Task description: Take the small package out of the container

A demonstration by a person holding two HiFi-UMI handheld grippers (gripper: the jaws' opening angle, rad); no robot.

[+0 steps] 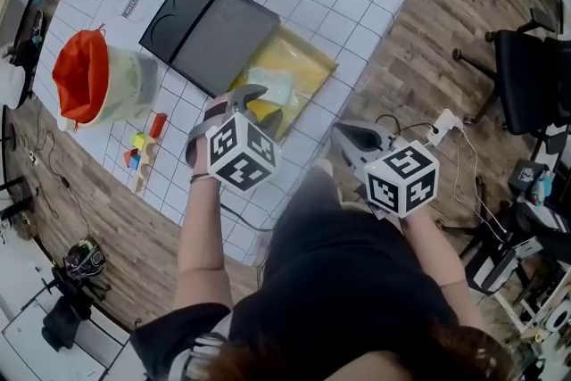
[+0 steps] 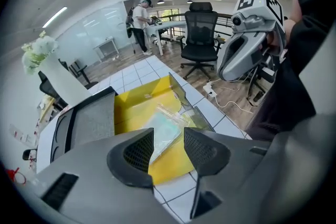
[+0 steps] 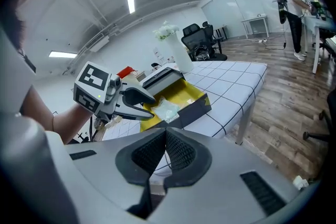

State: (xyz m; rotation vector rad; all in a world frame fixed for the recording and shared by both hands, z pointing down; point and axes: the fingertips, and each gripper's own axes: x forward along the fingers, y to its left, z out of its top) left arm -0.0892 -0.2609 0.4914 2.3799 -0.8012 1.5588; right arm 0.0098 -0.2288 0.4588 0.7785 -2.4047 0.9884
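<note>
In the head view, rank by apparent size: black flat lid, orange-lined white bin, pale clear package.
1. black flat lid
2. orange-lined white bin
3. pale clear package

No legible text, brand or number; small label [image 1: 131,3] indecipherable.

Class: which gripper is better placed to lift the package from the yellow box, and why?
Left. The left gripper hangs over the box, fingers apart, with the package just past them. The right gripper is shut and farther back, beside the table.
</note>
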